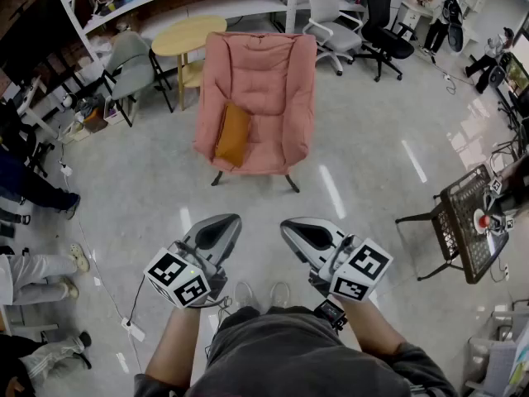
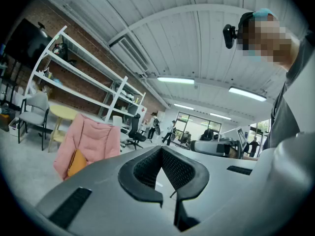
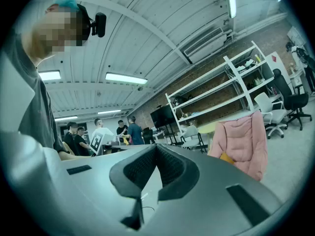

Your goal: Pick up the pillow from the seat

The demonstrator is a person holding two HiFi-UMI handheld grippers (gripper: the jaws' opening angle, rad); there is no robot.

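Standing well off to the left of the left gripper (image 1: 226,222) are several people's legs (image 1: 33,270), at the edge of the floor. Farther ahead on that side is a grey chair (image 1: 131,60), with a round yellow table (image 1: 188,33) just beside it.

The left gripper is held low and close to the person, tips pointing forward, its marker cube (image 1: 178,278) at the near end. Its jaws are pressed together with nothing between them.

Straight ahead of the left gripper, and well apart from it, the orange pillow (image 1: 233,133) stands on end on the seat of a pink armchair (image 1: 269,69). It leans in the corner of the seat that lies on the left gripper's side. Neither gripper touches it. The left gripper view shows the same pillow low on the armchair, to the left of the closed tips.

The right gripper (image 1: 288,225) is just beside the left one, level with it and angled slightly toward it. Its jaws also meet, and it holds nothing. The armchair lies ahead of it and a little to its left.

Beyond the armchair, ahead and right of the right gripper, are a white office chair (image 1: 329,19) and a black one (image 1: 384,23). A black mesh stand (image 1: 456,226) is well out to the right gripper's right.
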